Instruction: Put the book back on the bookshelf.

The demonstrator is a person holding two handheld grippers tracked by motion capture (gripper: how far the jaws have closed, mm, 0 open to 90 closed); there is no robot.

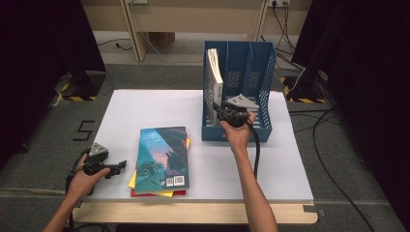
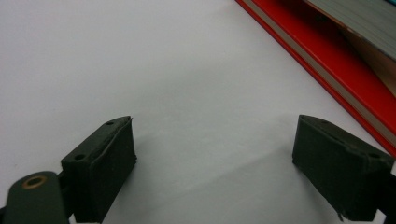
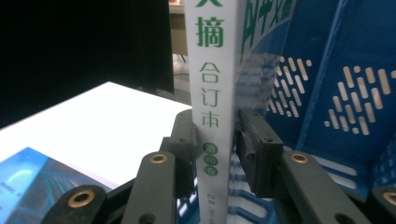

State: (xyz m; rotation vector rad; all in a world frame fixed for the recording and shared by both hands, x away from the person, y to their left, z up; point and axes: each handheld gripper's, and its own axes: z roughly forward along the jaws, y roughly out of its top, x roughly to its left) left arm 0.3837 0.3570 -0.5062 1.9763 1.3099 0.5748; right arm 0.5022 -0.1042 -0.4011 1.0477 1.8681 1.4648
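Right gripper (image 1: 218,112) was seen at the front of the blue file rack (image 1: 263,72), roughly 1 o'clock from table centre. Its jaws were clamped on the spine of the white book (image 1: 214,72), which stood upright in the rack's left-most compartment; in the right gripper view the pads (image 3: 254,140) pressed on both sides of the spine (image 3: 215,93). Green print was visible on that spine.

Left gripper (image 1: 121,166) was held low over the white table (image 1: 154,104) at about 8 o'clock, just beside the book stack. Its jaws were spread wide, nothing between them, only bare table surface in the left gripper view. The red book (image 2: 341,70) at the stack's bottom was seen at 2 o'clock from those jaws, not touched.

The stack lay flat near the front edge: teal-cover book (image 1: 162,157) on top, yellow one (image 1: 133,180) under it, the red one lowest.
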